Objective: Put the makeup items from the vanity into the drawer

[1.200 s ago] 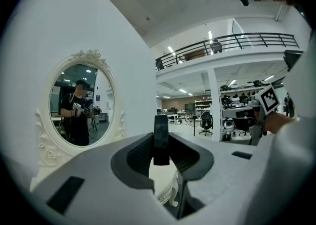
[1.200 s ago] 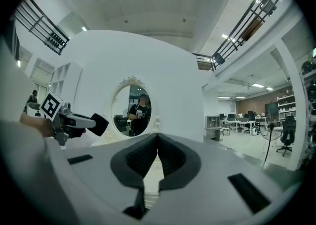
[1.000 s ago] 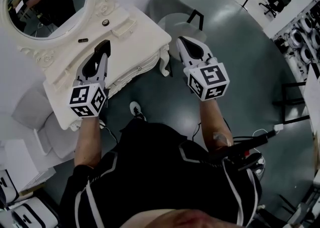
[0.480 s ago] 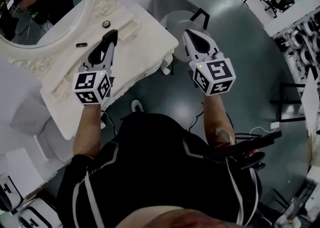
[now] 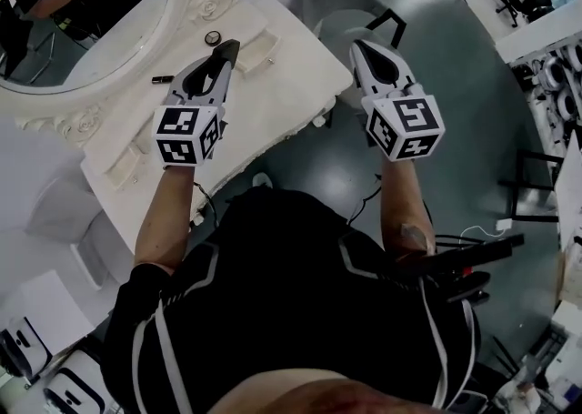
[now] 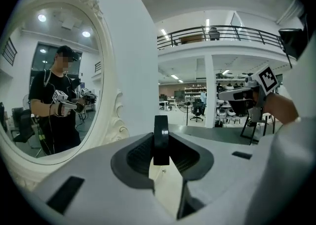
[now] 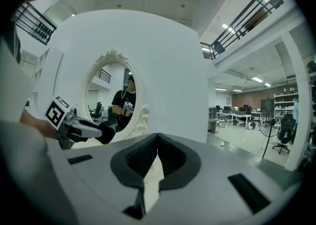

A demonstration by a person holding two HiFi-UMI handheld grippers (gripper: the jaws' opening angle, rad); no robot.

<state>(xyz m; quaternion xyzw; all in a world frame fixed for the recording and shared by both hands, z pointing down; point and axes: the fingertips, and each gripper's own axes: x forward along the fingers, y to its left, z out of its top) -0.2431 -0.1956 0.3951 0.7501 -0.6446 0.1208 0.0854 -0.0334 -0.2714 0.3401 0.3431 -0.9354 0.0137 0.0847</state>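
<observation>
Step in hand: judged as carrying one makeup item away from the worktop toward the drawer.
Left gripper: the left gripper (image 5: 225, 48) hovers over the back of the cream carved vanity (image 5: 282, 85). Its fingers (image 6: 133, 156) pinch a thin black flat item (image 6: 161, 139), which stands upright and edge-on between them.
Right gripper: the right gripper (image 5: 362, 45) hangs off the vanity's right corner, over the grey floor. Its fingers (image 7: 174, 158) are pressed together with nothing between them.
Left on the worktop: a small round dark compact (image 5: 212, 37) just beyond the left fingertips, and a short black stick (image 5: 162, 79) near the white-framed oval mirror (image 5: 186, 25). Both lie apart from the grippers.
Drawer: no drawer shows pulled out in the head view, so it probably has to be opened first.
Doing it well: keep the pinch steady, since a thin item held by its faces can swivel or slip. Use the empty right gripper to draw the drawer open by its front. Lower the item well inside before spreading the fingers, and keep clear of the mirror's frame.
</observation>
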